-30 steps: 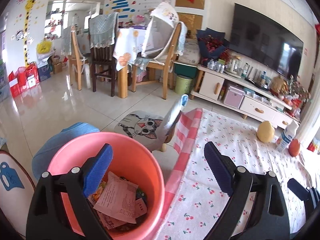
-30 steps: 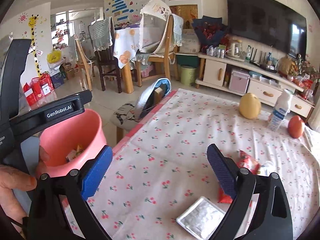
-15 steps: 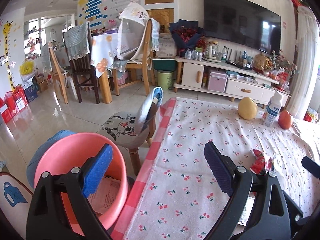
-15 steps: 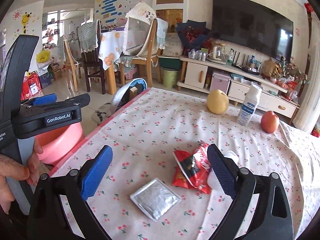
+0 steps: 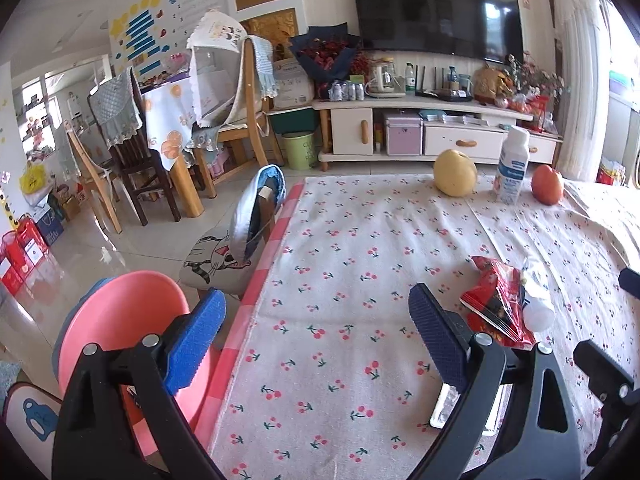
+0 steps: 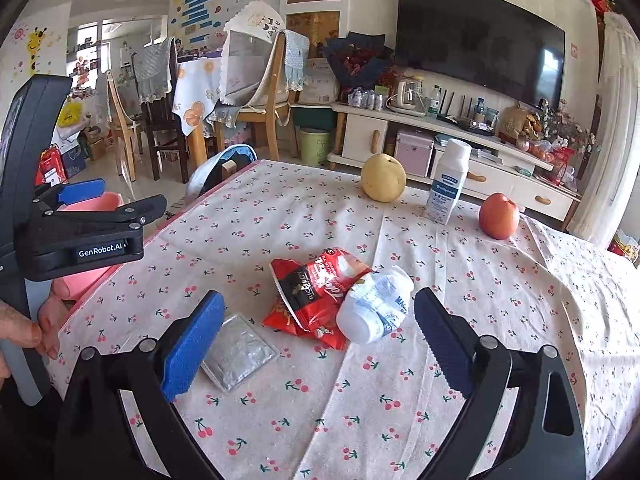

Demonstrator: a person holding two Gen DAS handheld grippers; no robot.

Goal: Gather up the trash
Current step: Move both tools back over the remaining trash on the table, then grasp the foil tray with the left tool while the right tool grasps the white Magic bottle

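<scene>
1. Trash on the cherry tablecloth [image 6: 280, 208]: red snack bag [image 6: 316, 292], white squashed bottle [image 6: 376, 308] and small silver packet [image 6: 238, 352]
2. Red snack bag in the middle, crumpled and open, touching the white squashed bottle on its right side
3. Small silver packet flat, just beside the bag, close to the blue pad of the right gripper [image 6: 320, 344]
4. Right gripper wide apart, holding nothing, above the table with the trash between its fingers
5. Left gripper [image 5: 316, 344] wide apart too, holding nothing, over the near left edge of the table
6. Pink bucket [image 5: 116, 316] off the table's left edge, lower down, behind the left blue pad; inside mostly hidden
7. Hand [image 6: 24, 328] on the left gripper's handle, seen at the left in the right wrist view
8. Far end of the table: yellow round fruit [image 6: 383, 183], white milk bottle [image 6: 447, 182] standing up, red apple [image 6: 499, 216], all well apart from the trash
9. Small chair with a cat cushion [image 5: 218, 260] beside the table's left edge
</scene>
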